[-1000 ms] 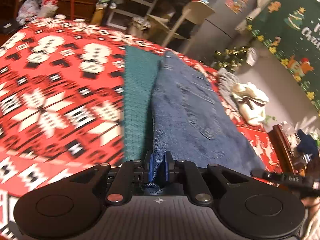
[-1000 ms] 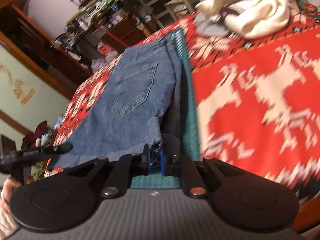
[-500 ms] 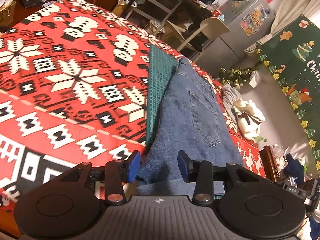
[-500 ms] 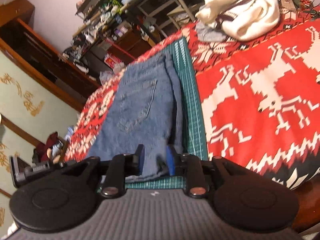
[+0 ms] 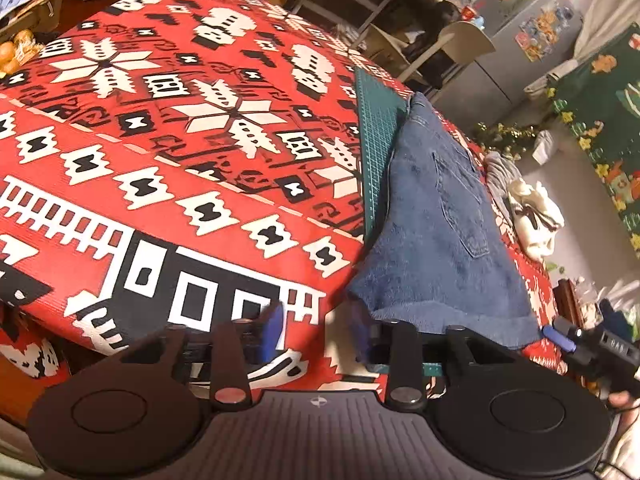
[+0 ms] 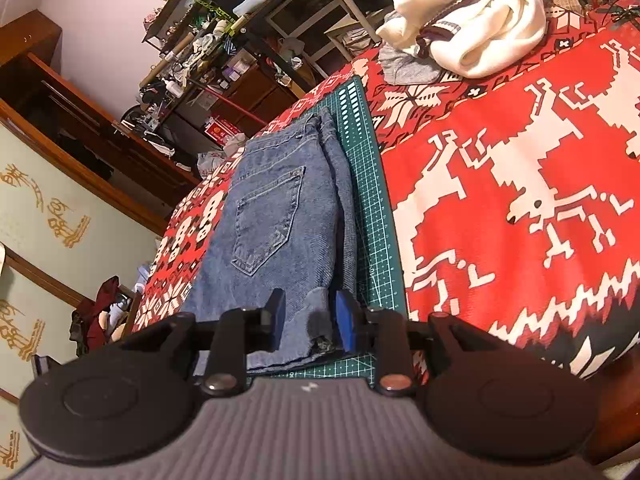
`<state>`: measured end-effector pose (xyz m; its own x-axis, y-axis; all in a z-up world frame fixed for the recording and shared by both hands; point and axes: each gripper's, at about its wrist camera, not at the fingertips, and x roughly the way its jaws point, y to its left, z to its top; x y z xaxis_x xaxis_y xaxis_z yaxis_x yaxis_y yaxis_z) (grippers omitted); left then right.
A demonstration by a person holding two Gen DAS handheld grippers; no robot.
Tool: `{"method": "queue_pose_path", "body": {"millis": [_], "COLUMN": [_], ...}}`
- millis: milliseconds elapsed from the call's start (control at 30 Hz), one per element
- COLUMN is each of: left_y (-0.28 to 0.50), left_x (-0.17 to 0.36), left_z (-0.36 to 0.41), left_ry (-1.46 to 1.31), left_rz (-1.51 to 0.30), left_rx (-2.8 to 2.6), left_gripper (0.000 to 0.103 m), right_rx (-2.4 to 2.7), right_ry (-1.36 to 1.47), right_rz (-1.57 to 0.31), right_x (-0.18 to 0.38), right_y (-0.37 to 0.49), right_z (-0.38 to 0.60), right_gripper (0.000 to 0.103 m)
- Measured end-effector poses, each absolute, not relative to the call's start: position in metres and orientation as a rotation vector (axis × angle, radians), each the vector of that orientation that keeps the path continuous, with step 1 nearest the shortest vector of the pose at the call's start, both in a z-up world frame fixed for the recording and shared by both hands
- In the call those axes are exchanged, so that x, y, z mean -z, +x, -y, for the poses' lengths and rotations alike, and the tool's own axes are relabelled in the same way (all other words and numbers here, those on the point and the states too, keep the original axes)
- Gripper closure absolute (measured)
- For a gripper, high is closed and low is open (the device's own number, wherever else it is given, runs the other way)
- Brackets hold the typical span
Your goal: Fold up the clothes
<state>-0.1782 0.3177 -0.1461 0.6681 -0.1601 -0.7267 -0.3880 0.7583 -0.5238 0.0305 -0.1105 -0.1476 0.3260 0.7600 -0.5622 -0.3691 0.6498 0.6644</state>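
Folded blue jeans [image 5: 440,220] lie on a green cutting mat [image 5: 376,128], back pocket up. My left gripper [image 5: 318,334] hangs off the table's near edge, just left of the jeans' near corner. Its jaws are closing with nothing between them. In the right wrist view the jeans [image 6: 276,216] stretch away along the mat [image 6: 376,220]. My right gripper [image 6: 310,320] stands at their near hem, its jaws opening. A frayed hem corner sits between the blue pads, which do not press on it. The right gripper's tip [image 5: 568,340] shows at the left wrist view's right edge.
A red, white and black patterned cloth [image 5: 160,120] covers the table [image 6: 520,160]. A white sweater [image 6: 480,20] and a grey garment [image 6: 404,64] are heaped at the far end. Shelves, a chair and clutter stand beyond the table.
Both grippers were shut on the jeans' near hem; both have let go and their jaws have parted. The left gripper has slid left, off the jeans. The jeans lie flat on the mat.
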Motion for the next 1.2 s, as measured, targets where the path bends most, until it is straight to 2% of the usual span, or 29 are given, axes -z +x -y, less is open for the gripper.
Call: {"method": "queue_pose_path", "body": {"millis": [533, 767, 1000, 1200], "left_y": [-0.177, -0.177, -0.155, -0.148], "left_x": [0.137, 0.131, 0.148, 0.139], "left_z": [-0.282, -0.309, -0.298, -0.290], "left_ry": [-0.471, -0.776, -0.770, -0.732], "left_rz": [-0.919, -0.772, -0.890, -0.869], "left_rx": [-0.052, -0.017, -0.015, -0.026], "left_gripper": [0.076, 0.076, 0.075, 0.060], "right_rx": [-0.791, -0.786, -0.791, -0.788], "right_ry": [0.451, 0.462, 0.459, 0.456], "right_rz": [-0.980, -0.979, -0.985, -0.989], "right_x": [0.143, 0.142, 0.144, 0.145], "right_y": [0.029, 0.028, 0.027, 0.027], "right_z": [0.106, 0.108, 0.105, 0.107], "right_gripper": [0.070, 0.069, 0.067, 0.067]}}
